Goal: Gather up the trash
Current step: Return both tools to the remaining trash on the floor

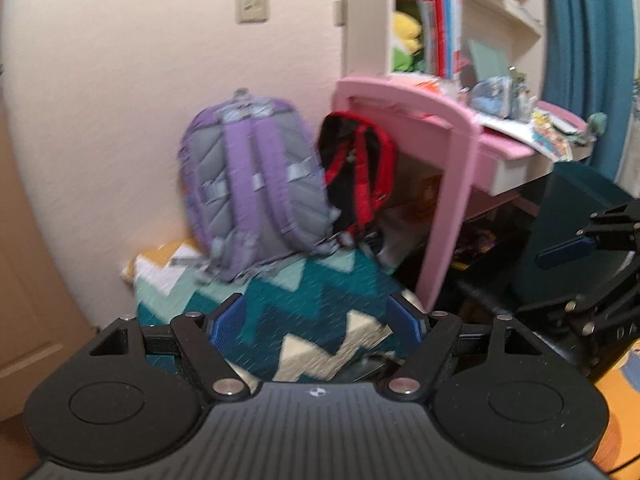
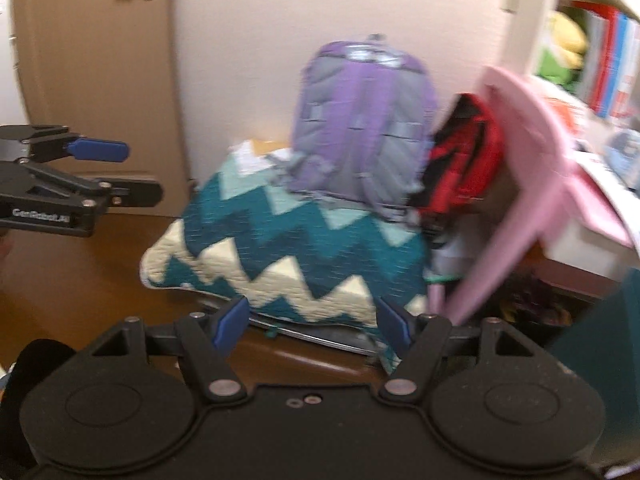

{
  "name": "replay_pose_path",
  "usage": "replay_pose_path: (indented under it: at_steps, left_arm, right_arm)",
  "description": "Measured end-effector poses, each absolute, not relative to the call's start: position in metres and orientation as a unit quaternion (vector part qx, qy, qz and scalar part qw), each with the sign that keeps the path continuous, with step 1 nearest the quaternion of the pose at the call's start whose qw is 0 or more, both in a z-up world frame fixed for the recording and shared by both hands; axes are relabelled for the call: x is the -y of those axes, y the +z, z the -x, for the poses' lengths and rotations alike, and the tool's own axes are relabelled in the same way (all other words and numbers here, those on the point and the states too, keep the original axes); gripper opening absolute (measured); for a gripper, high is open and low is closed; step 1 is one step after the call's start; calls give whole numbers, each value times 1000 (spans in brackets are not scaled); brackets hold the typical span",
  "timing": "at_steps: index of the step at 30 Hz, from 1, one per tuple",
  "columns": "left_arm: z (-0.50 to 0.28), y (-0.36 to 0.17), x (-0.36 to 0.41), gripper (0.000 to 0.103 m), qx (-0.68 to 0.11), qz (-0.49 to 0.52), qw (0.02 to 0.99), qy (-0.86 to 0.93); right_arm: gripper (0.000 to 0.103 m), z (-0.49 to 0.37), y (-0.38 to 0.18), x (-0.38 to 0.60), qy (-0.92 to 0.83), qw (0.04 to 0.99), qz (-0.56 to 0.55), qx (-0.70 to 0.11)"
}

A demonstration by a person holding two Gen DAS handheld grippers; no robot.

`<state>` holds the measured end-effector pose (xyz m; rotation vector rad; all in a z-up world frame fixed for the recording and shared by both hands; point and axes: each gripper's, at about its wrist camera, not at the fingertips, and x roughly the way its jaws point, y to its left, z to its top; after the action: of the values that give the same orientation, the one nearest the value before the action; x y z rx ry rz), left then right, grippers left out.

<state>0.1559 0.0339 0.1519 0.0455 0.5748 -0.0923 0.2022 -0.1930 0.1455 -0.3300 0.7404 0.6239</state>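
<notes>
- Your left gripper [image 1: 318,318] is released, its blue fingers [image 1: 226,318] spread wide with nothing between them.
- Your right gripper [image 2: 312,320] is likewise released and empty.
- No trash can be made out in either blurred view, so where it lies relative to the fingers cannot be told.
- At 12 o'clock from both grippers lies a zigzag quilt [image 2: 288,252], with a purple backpack [image 2: 362,120] standing on its far end.
- At 2 o'clock a red-and-black bag [image 1: 358,168] hangs beside the pink worktop [image 1: 452,120].
</notes>
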Motion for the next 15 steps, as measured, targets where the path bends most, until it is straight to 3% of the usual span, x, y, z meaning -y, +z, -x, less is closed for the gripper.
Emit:
replay_pose_path:
  at_steps: [10, 14, 15]
  left_arm:
    - [-163, 62, -106, 84, -331, -13, 943, -19]
    - [-182, 9, -134, 100, -367, 10, 930, -18]
    - [-187, -4, -140, 100, -374, 17, 927, -20]
  right_arm:
    - [70, -211, 40, 88, 381, 822, 156, -393]
    - [70, -227, -22, 55, 387, 799, 168, -429]
    - [70, -230, -36, 48, 388, 793, 171, -437]
